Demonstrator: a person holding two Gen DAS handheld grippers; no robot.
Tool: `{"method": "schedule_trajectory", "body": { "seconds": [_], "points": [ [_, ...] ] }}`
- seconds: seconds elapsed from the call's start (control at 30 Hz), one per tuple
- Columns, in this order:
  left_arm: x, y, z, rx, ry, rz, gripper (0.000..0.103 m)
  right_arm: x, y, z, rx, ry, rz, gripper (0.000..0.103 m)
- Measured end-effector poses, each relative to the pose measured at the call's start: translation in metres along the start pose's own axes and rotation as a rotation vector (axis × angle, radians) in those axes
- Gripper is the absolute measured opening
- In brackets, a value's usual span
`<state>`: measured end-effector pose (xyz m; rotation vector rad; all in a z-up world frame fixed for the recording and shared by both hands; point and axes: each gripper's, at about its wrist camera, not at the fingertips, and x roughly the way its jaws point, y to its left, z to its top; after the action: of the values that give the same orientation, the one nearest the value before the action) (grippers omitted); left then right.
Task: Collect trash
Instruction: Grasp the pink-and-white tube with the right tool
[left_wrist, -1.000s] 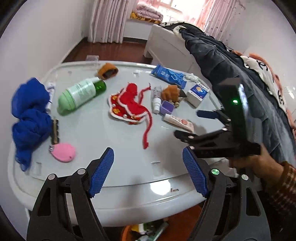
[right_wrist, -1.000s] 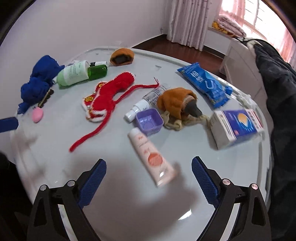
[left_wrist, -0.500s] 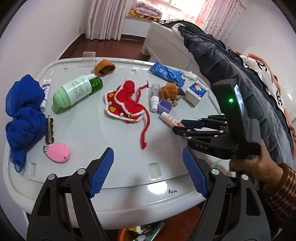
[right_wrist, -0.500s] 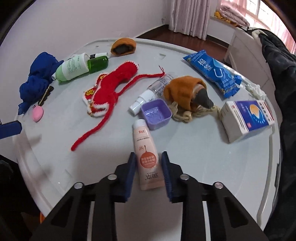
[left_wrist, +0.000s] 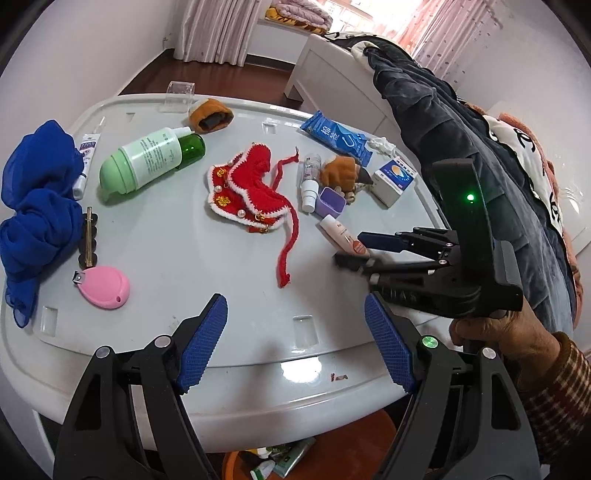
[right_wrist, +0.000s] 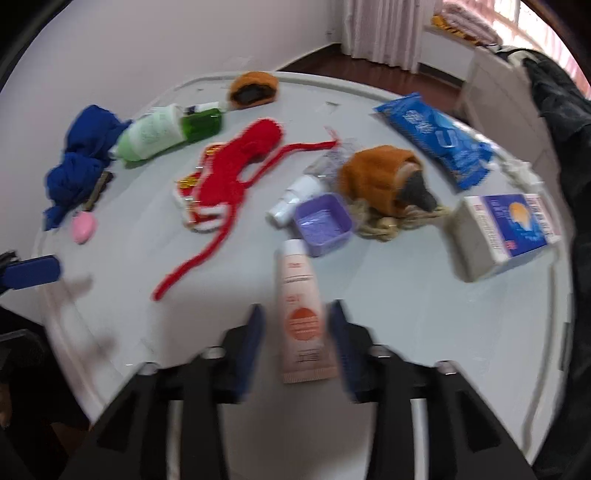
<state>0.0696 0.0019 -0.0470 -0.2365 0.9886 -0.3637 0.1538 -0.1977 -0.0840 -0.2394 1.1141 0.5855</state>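
A white tube with an orange spot (right_wrist: 301, 314) lies on the pale table (right_wrist: 406, 314), its crimped end toward me. My right gripper (right_wrist: 297, 332) straddles it. The view is blurred; its jaws are opening, with a clear gap at the left pad and the right pad close by the tube's edge. In the left wrist view the same tube (left_wrist: 341, 236) lies between the right gripper's (left_wrist: 352, 249) fingertips. My left gripper (left_wrist: 295, 343) hangs open over the table's near edge with nothing between its pads.
Near the tube are a purple tray (right_wrist: 323, 221), a small spray bottle (right_wrist: 293, 199), a white and blue box (right_wrist: 506, 232), a blue wrapper (right_wrist: 436, 138) and a red knitted piece (left_wrist: 251, 188). An orange basin of rubbish (left_wrist: 295, 461) stands below the table's near edge.
The right gripper's jaws came in from wide to close around the tube, and now stand wider apart again. The tube has turned lengthwise between them. The left gripper stays open.
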Motion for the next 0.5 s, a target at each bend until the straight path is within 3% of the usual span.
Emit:
{"method": "schedule_trajectory", "body": {
  "seconds": [0.03,0.07,0.1,0.17,0.23,0.27,0.33,0.37,0.5],
  "points": [
    [0.000,0.000,0.000,0.000,0.002,-0.002,0.075,0.007,0.015,-0.003,-0.069,0.020,-0.026,0.095],
    [0.000,0.000,0.000,0.000,0.004,-0.004,0.075,0.009,0.023,-0.004,-0.110,0.013,-0.063,0.097],
    [0.001,0.001,0.000,0.000,0.006,-0.005,0.075,0.008,0.022,-0.002,-0.071,-0.005,-0.044,0.097],
    [0.000,0.001,-0.001,0.001,0.004,-0.007,0.075,0.006,0.018,0.001,-0.033,-0.025,-0.058,0.087],
    [-0.003,0.003,0.000,-0.002,-0.006,-0.008,0.075,0.002,0.013,0.004,-0.015,-0.046,-0.049,0.063],
    [-0.003,0.003,0.000,-0.004,-0.008,-0.010,0.075,0.001,0.009,0.005,0.004,-0.048,-0.039,0.060],
    [-0.005,0.005,0.001,-0.013,-0.012,-0.018,0.075,0.000,0.002,0.005,0.041,-0.061,-0.012,0.031],
    [-0.005,0.005,0.001,-0.013,-0.012,-0.018,0.075,-0.001,-0.001,0.005,0.066,-0.064,0.016,0.026],
    [-0.004,0.007,0.001,-0.015,-0.004,-0.004,0.075,-0.004,0.012,0.004,0.029,-0.075,-0.041,0.023]
  ]
}}
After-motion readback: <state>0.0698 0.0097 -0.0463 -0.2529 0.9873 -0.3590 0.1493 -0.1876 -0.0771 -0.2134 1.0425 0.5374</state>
